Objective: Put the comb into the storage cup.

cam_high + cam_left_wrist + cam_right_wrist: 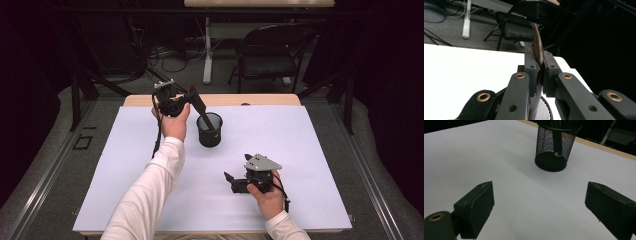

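High view: the left gripper [192, 102] is being held above the far part of the white surface [125, 165], its jaws clenching a dark flat utensil [202, 114]. The utensil's long axis is slanting down and to the right, with its lower end sitting inside the black mesh cup [209, 130], which is standing upright near the surface's middle. The right gripper [229, 178] is resting low on the near right of the surface, well apart from the cup, pointing left.

Left gripper view: the jaws are pressing on both sides of the brown utensil [539, 48], which is running up and away between them in a slight curve; its far end is blurring into the dark background, possibly a handle tip. The cup's mesh [542, 110] is showing just below the jaws.

Right gripper view: the jaws are standing wide, released, with bare surface [474, 157] between them. The mesh cup [554, 145] is standing ahead, with the utensil's dark shaft [557, 140] inside, nearly upright.
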Motion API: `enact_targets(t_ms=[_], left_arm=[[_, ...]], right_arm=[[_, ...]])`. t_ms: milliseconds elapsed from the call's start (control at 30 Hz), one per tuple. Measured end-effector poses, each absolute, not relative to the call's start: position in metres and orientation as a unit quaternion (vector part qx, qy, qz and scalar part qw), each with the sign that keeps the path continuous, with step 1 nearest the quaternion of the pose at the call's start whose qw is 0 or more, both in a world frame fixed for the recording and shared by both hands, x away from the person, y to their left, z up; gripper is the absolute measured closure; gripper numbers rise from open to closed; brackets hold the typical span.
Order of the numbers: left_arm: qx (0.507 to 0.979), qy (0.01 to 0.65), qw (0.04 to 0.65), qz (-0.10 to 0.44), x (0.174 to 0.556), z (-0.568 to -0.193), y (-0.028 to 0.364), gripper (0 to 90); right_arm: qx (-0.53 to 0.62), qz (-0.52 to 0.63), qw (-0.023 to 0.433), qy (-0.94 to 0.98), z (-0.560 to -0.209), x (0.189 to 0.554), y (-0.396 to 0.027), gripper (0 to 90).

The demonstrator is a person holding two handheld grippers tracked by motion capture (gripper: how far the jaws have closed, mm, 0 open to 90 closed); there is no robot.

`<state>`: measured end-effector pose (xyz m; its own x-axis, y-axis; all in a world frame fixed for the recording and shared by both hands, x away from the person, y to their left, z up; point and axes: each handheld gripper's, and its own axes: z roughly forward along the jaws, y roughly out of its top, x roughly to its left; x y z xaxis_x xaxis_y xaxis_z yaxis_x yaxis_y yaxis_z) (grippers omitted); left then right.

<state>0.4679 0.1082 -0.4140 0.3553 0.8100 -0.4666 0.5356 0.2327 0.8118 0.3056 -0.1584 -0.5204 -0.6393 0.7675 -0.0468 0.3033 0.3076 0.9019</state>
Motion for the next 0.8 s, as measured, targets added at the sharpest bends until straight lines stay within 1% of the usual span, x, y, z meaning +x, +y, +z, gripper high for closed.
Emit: enact_targets(t_ms=[800], left_arm=[[0.599,0.567,0.555,0.105,0.471,-0.433,0.109,84.4]], right_arm=[[0.347,0.473,0.244,0.772,-0.521,0.306,-0.158,9.0]])
